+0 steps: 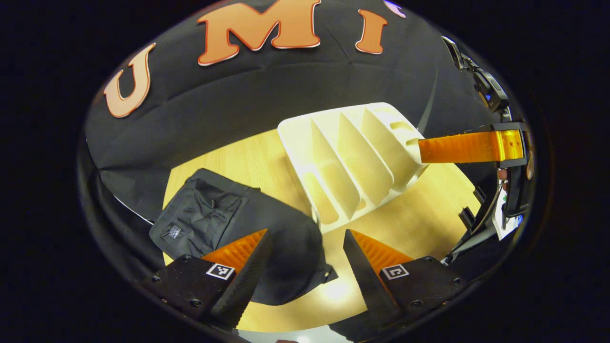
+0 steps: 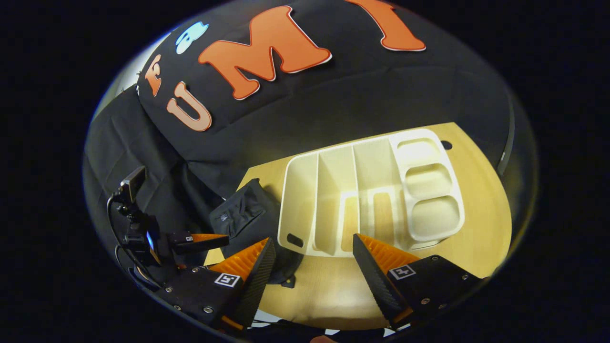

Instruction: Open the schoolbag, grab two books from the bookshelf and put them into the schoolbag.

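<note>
Your left gripper (image 1: 307, 247) hangs above the bench (image 1: 419, 214) with its 2 fingers spread wide and nothing between them. Below it, in the left gripper view, the black schoolbag (image 1: 214, 214) lies flat on the light wooden bench, its front pocket facing up; whether the zip is open you cannot tell from here. The bag's near end sits under the left finger, and a small strap tab sticks out toward the gap between the fingers.

Just beside the bag, to its right in this view, the cream plastic bookshelf (image 1: 352, 157) lies on the bench. Its 4 divider walls stand up and the slots between them hold no books. The bag's edge touches or overlaps the shelf's near corner.

Your right gripper (image 2: 314, 257) is also wide open and holds nothing. In the right gripper view it hovers over the near edge of the bookshelf (image 2: 333, 190), which shows 3 long slots and 3 rounded cups at one end. The schoolbag (image 2: 240, 212) lies to the left of the shelf, partly tucked against it.

In the left gripper view, the right gripper (image 1: 464, 147) shows at the far right, 1 orange finger reaching across the shelf's end. In the right gripper view, the left gripper (image 2: 200, 240) shows low at the left.
</note>
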### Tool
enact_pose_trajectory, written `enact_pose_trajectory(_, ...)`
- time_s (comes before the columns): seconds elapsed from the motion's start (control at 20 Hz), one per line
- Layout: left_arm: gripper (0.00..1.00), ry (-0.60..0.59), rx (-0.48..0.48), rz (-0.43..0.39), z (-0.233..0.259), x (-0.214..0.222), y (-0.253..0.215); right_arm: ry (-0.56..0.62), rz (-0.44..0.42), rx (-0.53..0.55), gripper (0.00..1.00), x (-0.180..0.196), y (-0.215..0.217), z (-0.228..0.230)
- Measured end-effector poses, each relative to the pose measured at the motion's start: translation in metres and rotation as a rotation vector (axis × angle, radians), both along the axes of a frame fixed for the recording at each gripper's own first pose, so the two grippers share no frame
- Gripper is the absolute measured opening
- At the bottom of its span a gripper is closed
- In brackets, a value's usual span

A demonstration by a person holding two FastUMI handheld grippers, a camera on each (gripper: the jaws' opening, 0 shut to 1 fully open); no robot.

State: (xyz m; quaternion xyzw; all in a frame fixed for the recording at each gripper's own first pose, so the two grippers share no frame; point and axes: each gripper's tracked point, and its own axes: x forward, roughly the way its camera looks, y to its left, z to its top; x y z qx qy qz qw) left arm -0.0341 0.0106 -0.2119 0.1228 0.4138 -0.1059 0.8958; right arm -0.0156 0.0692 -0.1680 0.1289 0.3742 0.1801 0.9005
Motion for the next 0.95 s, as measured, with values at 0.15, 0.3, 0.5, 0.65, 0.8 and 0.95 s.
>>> enact_pose_trajectory(0.15,0.97,-0.126,-0.031,0.048,0.025,0.008,-0.032,-0.171,-0.012,0.051,0.97,0.012,-0.009,0.042)
enact_pose_trajectory(0.3,0.96,-0.279,-0.038,0.087,0.053,0.022,-0.054,-0.339,-0.047,0.031,0.97,0.026,-0.023,0.074)
enact_pose_trajectory(0.5,1.00,-0.483,-0.047,0.108,0.094,0.039,-0.066,-0.413,-0.079,-0.057,0.96,0.023,-0.039,0.074)
enact_pose_trajectory(0.65,0.99,-0.608,-0.043,0.101,0.129,0.041,-0.067,-0.476,-0.145,-0.135,0.97,0.031,-0.048,0.084)
enact_pose_trajectory(0.8,0.98,-0.689,-0.071,0.111,0.138,0.039,-0.061,-0.553,-0.221,-0.150,0.97,0.030,-0.050,0.105)
enact_pose_trajectory(0.95,0.98,-0.762,-0.106,0.123,0.155,0.045,-0.057,-0.636,-0.284,-0.197,0.96,0.030,-0.059,0.117)
